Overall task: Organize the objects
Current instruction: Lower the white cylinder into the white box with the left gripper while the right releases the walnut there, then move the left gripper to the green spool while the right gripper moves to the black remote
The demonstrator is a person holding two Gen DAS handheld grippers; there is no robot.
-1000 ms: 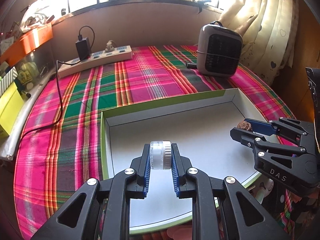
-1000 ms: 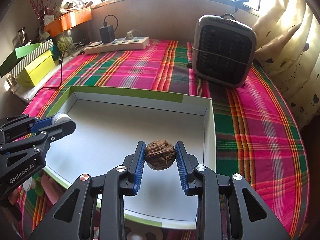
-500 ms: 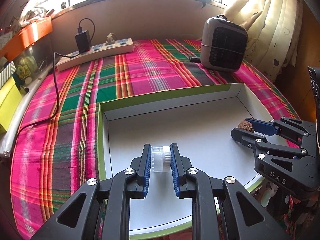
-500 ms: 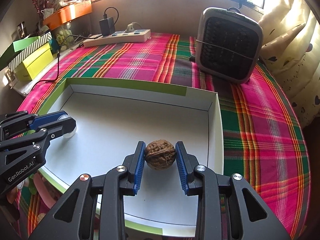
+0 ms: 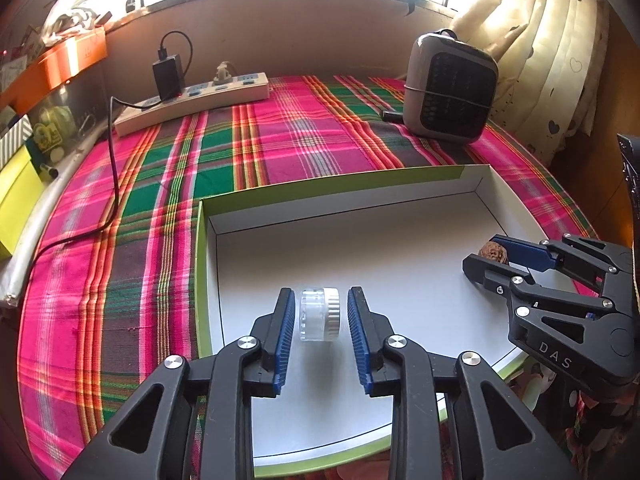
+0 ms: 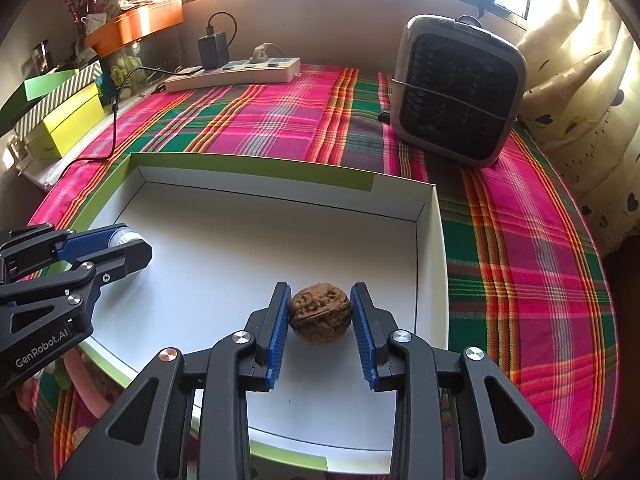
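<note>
Over the tray's left edge: your left gripper hangs low above the white floor of the shallow green-rimmed tray, jaws opening.
Left contents: a small clear jar with a ribbed silver cap lies on its side between the blue pads; a gap shows at both pads, so you have let it go.
Near the tray's right wall: your right gripper is clenched on a walnut, both pads pressing its shell.
Walnut's place: low over the tray floor; whether it rests on it you cannot tell.
Jar handling: light and stiff, smooth-sided; on its side it may roll, so back straight off. If you take it again, grip across the flat ends, as the pads now face it.
Walnut handling: light, hard, rough enough to bite, but round, so squeeze across the widest part and keep it centred on the pads.
Step, as I judge it: setting both items down in the tray; the walnut's release is yours to make next.
</note>
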